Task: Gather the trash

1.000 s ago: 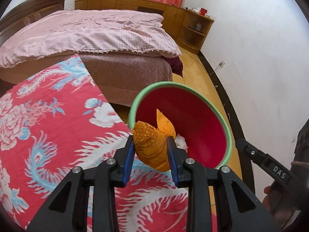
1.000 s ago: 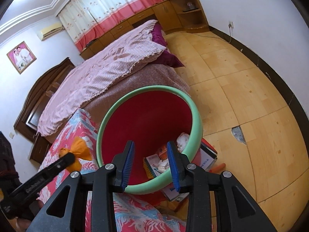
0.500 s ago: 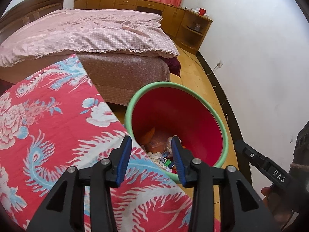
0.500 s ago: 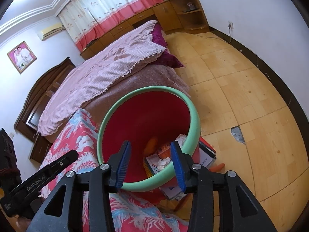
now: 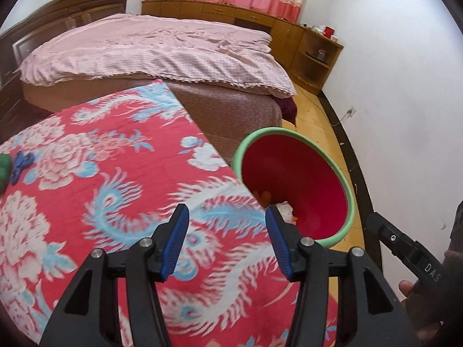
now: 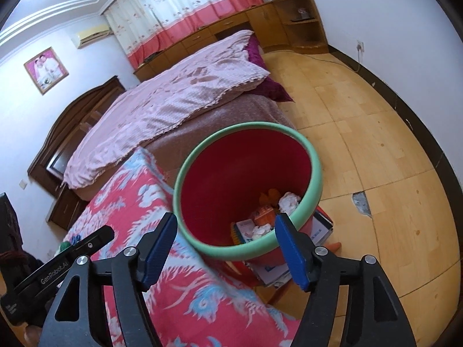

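Observation:
A red bin with a green rim stands on the floor beside a table with a red floral cloth. Inside lie an orange piece, crumpled white paper and small boxes. My left gripper is open and empty above the cloth, left of the bin. My right gripper is open and empty over the bin's near rim. A green object and a blue one lie at the cloth's left edge.
A bed with a pink cover stands behind the table. Wooden cabinets line the far wall. The wooden floor lies right of the bin, with a box beneath it.
My left gripper opened and let the orange piece fall into the bin, then drew back to the left over the cloth. My right gripper opened wider.

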Demonstrator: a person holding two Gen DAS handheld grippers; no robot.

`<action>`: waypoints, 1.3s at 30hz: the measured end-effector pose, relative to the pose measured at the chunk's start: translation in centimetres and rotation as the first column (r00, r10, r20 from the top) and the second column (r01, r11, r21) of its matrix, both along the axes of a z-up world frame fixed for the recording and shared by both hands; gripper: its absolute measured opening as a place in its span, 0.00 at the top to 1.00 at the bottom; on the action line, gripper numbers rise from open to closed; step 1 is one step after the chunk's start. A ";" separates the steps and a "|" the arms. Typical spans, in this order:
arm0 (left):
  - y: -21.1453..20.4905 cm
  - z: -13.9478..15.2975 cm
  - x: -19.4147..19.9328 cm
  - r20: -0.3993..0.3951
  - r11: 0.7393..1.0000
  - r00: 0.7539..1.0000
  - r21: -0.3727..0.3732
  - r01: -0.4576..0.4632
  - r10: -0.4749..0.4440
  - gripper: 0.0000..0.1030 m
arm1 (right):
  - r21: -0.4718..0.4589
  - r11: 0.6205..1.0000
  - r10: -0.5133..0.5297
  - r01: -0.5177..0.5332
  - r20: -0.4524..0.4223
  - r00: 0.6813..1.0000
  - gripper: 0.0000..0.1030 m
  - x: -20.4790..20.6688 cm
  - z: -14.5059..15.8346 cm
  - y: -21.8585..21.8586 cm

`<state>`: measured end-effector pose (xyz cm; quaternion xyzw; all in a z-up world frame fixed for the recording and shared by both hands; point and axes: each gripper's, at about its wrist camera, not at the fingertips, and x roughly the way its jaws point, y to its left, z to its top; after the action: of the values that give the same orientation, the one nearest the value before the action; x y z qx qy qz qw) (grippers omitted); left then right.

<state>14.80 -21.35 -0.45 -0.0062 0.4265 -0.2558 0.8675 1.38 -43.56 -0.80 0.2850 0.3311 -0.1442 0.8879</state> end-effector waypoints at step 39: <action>14.4 3.5 -9.8 0.157 0.938 0.929 0.038 -0.345 0.336 0.46 | -0.187 0.960 0.230 -0.211 0.088 0.969 0.25 -4.4 3.6 12.7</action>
<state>5.02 -6.99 3.10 -0.0328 0.3615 -0.0873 0.9277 -3.00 -30.90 2.77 0.1742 0.2978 -0.0573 0.9368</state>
